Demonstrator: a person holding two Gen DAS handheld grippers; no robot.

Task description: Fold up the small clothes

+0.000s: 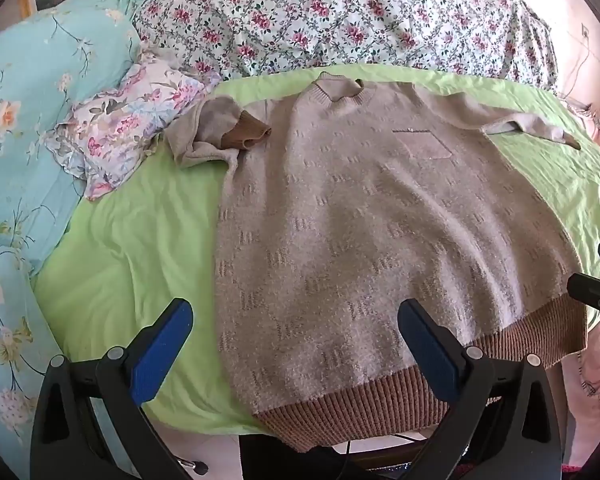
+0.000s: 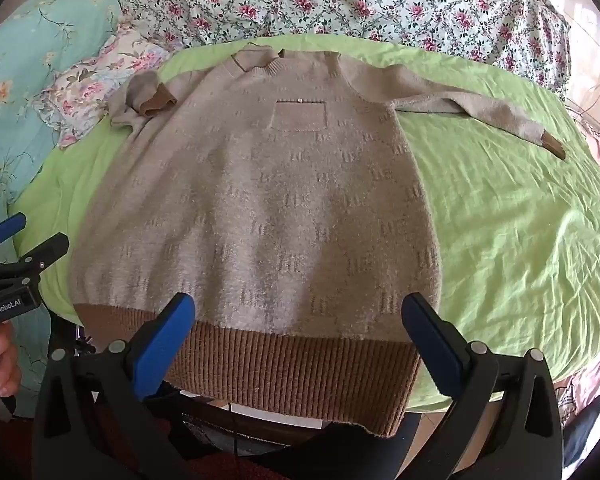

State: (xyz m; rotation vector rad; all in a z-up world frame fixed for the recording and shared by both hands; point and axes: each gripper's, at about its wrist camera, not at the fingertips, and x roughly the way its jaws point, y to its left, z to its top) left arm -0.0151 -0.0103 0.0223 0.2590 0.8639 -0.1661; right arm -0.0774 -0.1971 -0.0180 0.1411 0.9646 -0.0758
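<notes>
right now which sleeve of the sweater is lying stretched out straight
The sleeve on the picture's right, reaching out across the green sheet. The other sleeve is bunched up beside the collar.

I am looking down on a bed [image 2: 520, 240] covered by a wrinkled light green sheet [image 1: 132, 240]. A beige knit sweater [image 2: 260, 208] lies flat on it, front up, its brown ribbed hem hanging over the near edge. One sleeve is crumpled by the shoulder; the other stretches out sideways. A rose-print quilt [image 1: 320, 12] is heaped along the far side, with a turquoise floral quilt [image 1: 40, 80] and a small floral pillow [image 1: 128, 124] beside it.
</notes>
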